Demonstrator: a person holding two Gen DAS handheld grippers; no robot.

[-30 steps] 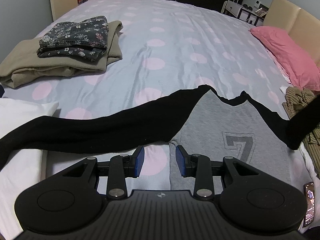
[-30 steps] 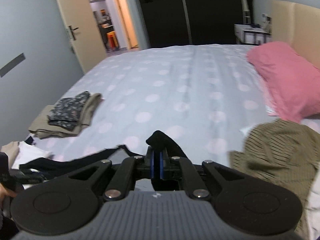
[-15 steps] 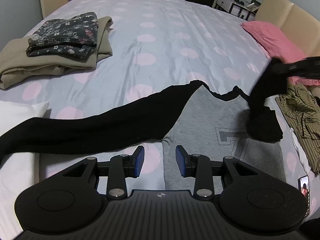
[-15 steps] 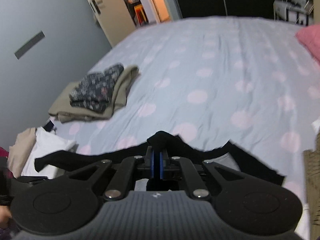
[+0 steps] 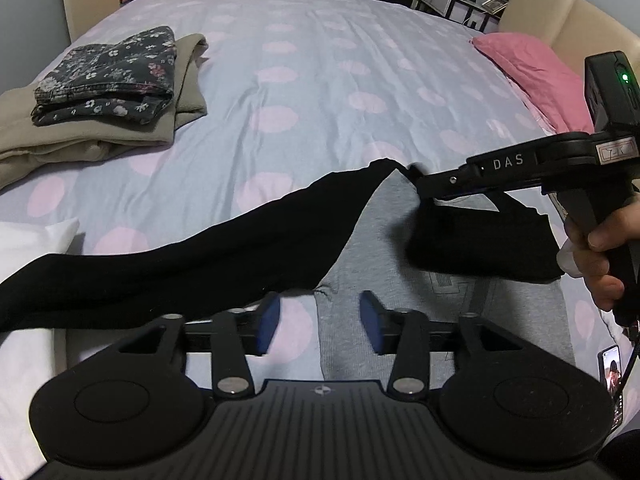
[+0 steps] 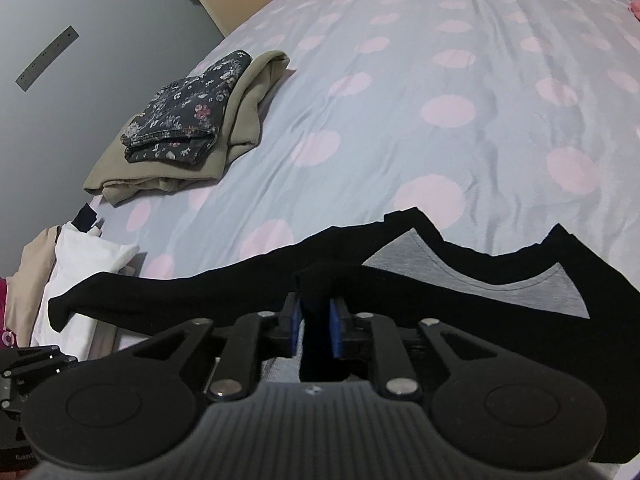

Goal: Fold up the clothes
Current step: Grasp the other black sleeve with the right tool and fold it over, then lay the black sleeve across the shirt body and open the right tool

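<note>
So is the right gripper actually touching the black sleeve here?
Touching. In the right wrist view the right gripper has black sleeve fabric bunched between its blue jaws, with no gap showing on either side.

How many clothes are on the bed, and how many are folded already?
Folded clothes: 2, the floral garment stacked on the khaki garment.
Clothes being folded: 1, the grey shirt with black sleeves, one sleeve pinched in the right gripper.
Pillows: 1, the pink pillow.
Total clothes: 3. White fabric at the bed's edge is unclear, so not counted.
</note>
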